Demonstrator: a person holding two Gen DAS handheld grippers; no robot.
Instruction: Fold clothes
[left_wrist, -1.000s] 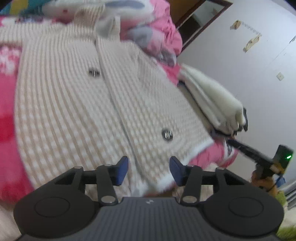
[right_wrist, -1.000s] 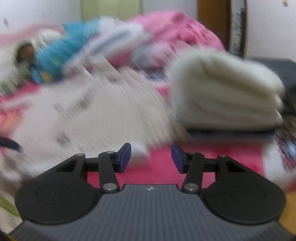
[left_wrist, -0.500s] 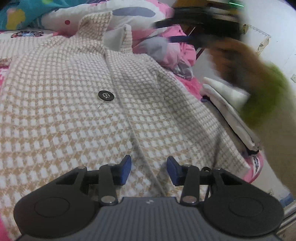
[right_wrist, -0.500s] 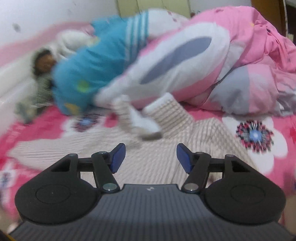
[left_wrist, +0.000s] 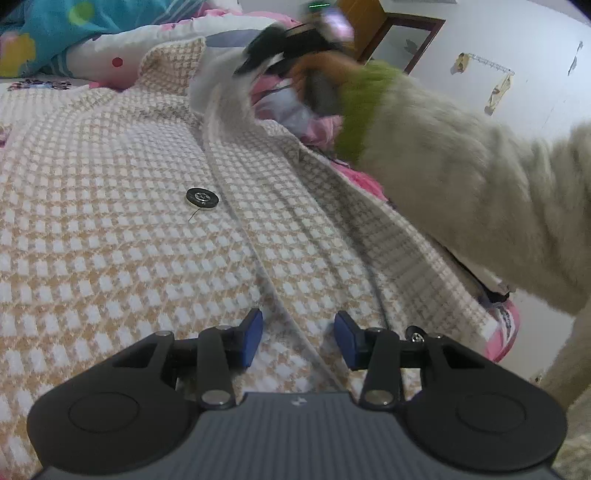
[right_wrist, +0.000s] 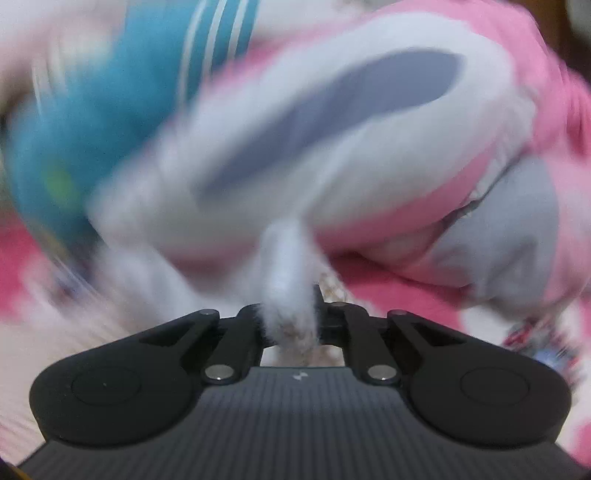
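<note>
On top of the pink floral bedding (left_wrist: 504, 332) lies a cream-and-tan checked knit cardigan (left_wrist: 110, 229), spread front-up w/ its collar toward the far end of the bed. A black button (left_wrist: 202, 198) sits near the placket, a loose thread trailing under it; a 2nd button (left_wrist: 416, 334) peeks out just behind the left gripper's right finger linkage.

Left gripper (left_wrist: 298, 339) hovers low over the lower part of the cardigan front, jaws apart, blue pads (left_wrist: 252, 341) on either side of the placket edge — nothing between them. Can't tell if the pads touch the knit.

Right gripper (right_wrist: 289, 317) is up at the neckline, jaws closed on the cardigan's collar (right_wrist: 286, 266); a fuzzy white fold of fabric stands up between the fingers. Right wrist view is heavily motion-blurred. In the left wrist view this gripper appears as a dark blur at the collar, w/ the collar flap pulled up off the bed and smeared. The person's hand (left_wrist: 317, 85) holds it, in a fluffy cream sleeve (left_wrist: 480, 192) w/ a green cuff (left_wrist: 360, 110) reaching across from the right.

Behind the collar — a bunched duvet (right_wrist: 369, 129), white, pink and grey, plus a teal-blue blanket (right_wrist: 110, 110) w/ white stripes. A white wall (left_wrist: 517, 55) and a brown door frame (left_wrist: 399, 29) are beyond.
</note>
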